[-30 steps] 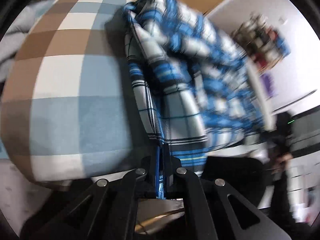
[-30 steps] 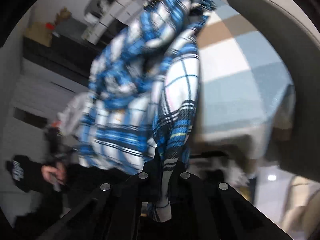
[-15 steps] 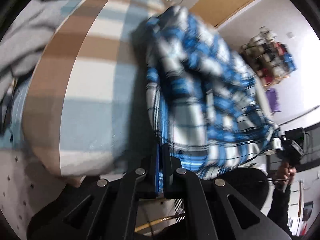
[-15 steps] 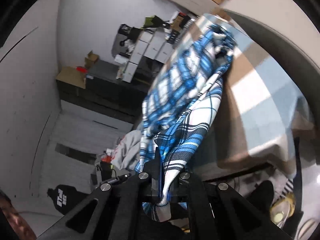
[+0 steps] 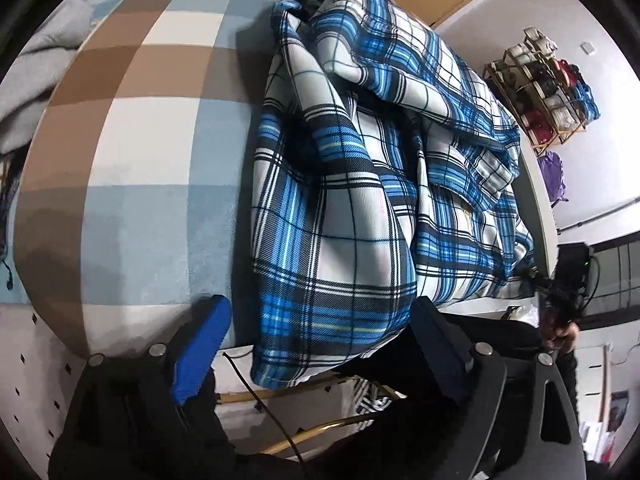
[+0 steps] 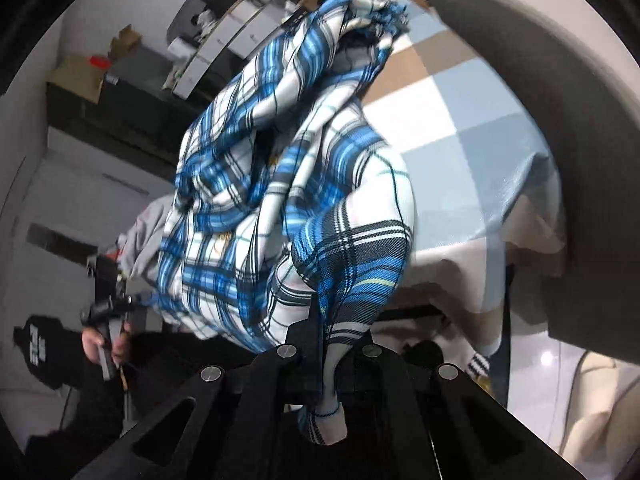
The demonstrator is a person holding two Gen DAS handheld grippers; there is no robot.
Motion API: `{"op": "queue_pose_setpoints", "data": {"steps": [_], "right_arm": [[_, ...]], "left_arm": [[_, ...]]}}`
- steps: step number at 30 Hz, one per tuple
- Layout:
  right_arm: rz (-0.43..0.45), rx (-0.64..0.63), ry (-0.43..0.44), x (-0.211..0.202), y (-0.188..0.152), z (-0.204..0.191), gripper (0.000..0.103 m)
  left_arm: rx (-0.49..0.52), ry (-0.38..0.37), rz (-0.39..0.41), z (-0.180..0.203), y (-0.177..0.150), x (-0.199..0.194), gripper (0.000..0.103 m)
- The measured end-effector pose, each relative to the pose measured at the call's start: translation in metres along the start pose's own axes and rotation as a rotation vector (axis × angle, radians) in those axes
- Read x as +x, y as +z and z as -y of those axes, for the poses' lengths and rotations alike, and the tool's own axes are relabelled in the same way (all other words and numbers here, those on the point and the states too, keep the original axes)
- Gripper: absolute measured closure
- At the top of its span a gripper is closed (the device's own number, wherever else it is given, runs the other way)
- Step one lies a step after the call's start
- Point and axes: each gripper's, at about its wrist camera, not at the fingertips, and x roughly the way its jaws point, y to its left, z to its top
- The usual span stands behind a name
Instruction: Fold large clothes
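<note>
A blue, white and black plaid garment [image 5: 360,184] lies bunched on the checked cover [image 5: 132,152] of a bed or table, its hem hanging over the near edge. My left gripper [image 5: 320,308] is opening. Its blue-padded fingers [image 5: 204,344] stand wide on either side of the hem and do not press it. In the right wrist view my right gripper [image 6: 330,332] is shut on a corner of the same garment [image 6: 280,184], which rises from the jaws in a bundle over the checked cover [image 6: 460,120].
A grey cloth [image 5: 36,72] lies at the far left of the cover. A wire rack [image 5: 548,80] with small items stands by the wall. Boxes sit on a dark cabinet [image 6: 100,76]. A hand [image 6: 96,344] holds the other gripper at the left.
My left gripper's jaws have gone from shut on the hem to wide apart, and the hem now hangs free. The right gripper keeps its grip on the garment's corner.
</note>
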Motion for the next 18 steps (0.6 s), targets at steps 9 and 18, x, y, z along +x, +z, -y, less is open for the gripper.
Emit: {"op": "queue_pose_setpoints", "data": {"steps": [9, 18], "right_arm": [[-0.127, -0.056, -0.080, 0.032, -0.001, 0.016, 0.072], [-0.138, -0.119, -0.099, 0.045, 0.003, 0.018, 0.039]], "left_arm": [[0.079, 0.072, -0.083, 0.015, 0.002, 0.005, 0.003], [0.068, -0.061, -0.111, 0.016, 0.015, 0.011, 0.021]]}}
